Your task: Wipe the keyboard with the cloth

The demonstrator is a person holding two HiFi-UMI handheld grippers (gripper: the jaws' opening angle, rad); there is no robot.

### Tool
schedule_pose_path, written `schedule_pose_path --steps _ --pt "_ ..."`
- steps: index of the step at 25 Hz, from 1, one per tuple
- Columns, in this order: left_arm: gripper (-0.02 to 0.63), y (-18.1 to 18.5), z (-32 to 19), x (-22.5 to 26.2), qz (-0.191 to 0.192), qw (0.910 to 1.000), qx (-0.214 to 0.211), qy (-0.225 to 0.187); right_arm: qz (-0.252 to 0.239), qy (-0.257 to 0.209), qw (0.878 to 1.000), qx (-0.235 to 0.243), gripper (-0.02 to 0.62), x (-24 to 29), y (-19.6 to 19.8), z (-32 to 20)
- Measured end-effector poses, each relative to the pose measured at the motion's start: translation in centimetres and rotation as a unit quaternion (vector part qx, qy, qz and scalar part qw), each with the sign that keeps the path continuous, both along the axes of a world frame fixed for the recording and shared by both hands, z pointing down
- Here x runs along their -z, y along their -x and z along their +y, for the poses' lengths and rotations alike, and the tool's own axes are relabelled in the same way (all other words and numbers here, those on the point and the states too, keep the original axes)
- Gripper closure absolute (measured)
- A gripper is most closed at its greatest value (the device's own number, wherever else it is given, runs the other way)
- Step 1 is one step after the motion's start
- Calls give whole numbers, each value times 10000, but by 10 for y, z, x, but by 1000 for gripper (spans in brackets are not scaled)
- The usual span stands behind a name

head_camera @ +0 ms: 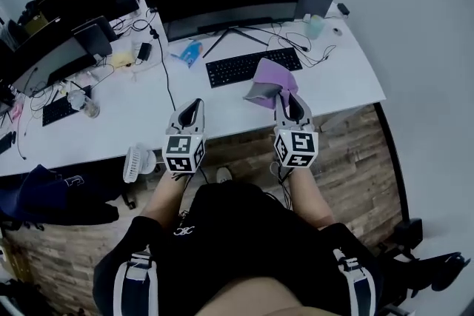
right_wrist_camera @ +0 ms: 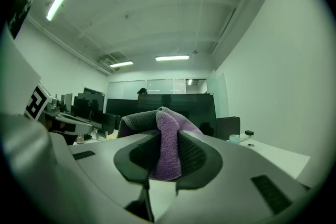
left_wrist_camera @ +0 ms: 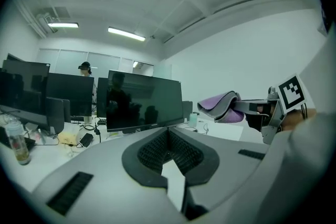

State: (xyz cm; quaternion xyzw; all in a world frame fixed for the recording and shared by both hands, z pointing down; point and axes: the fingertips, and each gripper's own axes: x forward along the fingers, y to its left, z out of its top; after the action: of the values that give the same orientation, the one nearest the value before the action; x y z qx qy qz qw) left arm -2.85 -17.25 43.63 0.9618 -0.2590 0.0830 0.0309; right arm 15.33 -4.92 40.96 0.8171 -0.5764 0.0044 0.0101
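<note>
Cloth (right_wrist_camera: 165, 149) is pinched in the right tool (head_camera: 284, 98), near the keyboard (head_camera: 244, 67).

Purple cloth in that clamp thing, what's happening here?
A person at a white desk holds a two-jaw gripper in each hand. The right gripper is shut on a purple-and-grey cloth, held up in the air by the right end of the black keyboard, apparently not pressed on the keys. The left gripper is shut on nothing and hangs near the desk's front edge. Wiping doesn't look under way yet.
</note>
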Motion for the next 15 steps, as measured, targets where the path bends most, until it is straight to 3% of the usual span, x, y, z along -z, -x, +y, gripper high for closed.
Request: schedule_pose_path --steps 7,15 --pt "592 -27 -85 -16 -162 9997 59 173 -127 225 9993 288 497 -20 -23 -99" --pt "592 -39 -122 -34 -276 9978 374 463 -185 531 9944 890 500 -48 -39 -168"
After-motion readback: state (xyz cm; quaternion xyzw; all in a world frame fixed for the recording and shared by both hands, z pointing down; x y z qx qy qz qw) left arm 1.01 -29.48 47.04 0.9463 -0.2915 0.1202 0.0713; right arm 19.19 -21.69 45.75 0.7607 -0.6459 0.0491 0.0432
